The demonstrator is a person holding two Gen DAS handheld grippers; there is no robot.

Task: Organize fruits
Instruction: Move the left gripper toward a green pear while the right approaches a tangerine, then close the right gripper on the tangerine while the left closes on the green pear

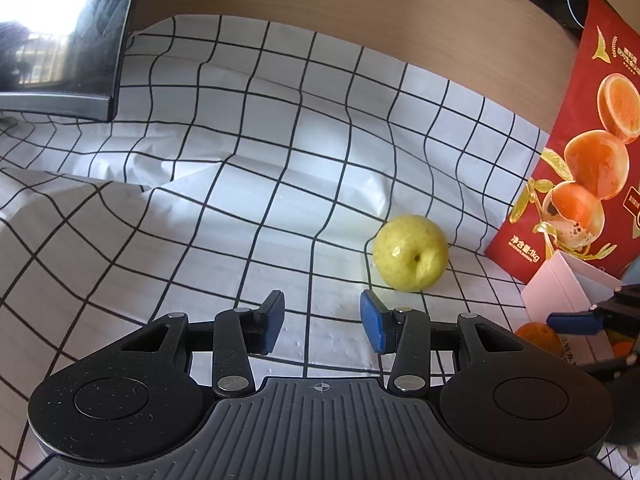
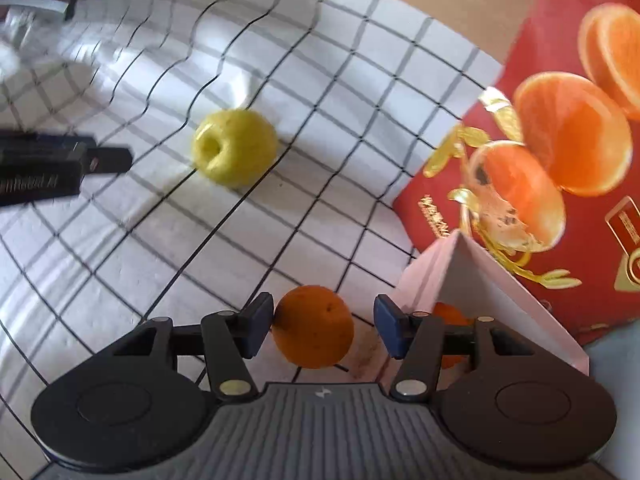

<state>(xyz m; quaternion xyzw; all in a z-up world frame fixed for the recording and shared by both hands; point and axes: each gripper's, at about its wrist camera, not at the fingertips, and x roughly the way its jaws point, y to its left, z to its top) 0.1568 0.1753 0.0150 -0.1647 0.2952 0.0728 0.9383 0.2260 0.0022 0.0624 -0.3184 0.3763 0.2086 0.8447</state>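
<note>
A yellow-green apple point(image 1: 411, 253) point(image 2: 235, 147) lies on the white checked cloth point(image 1: 240, 160), just ahead and to the right of my left gripper point(image 1: 322, 320), which stands open with nothing between its fingers. An orange point(image 2: 314, 326) point(image 1: 536, 332) sits between the fingers of my right gripper point(image 2: 324, 328). The left pad touches the orange, while a gap shows at the right pad, so this gripper is open. Beside it stands a white box point(image 2: 480, 276) point(image 1: 560, 284) with another orange point(image 2: 452, 314) inside, partly hidden by the right finger.
A tall red bag printed with oranges point(image 1: 592, 140) point(image 2: 560, 140) stands behind the white box. A dark screen point(image 1: 60, 40) sits at the far left, with a wooden panel point(image 1: 360, 0) behind the cloth. One finger of the left gripper point(image 2: 112, 159) reaches in left of the apple.
</note>
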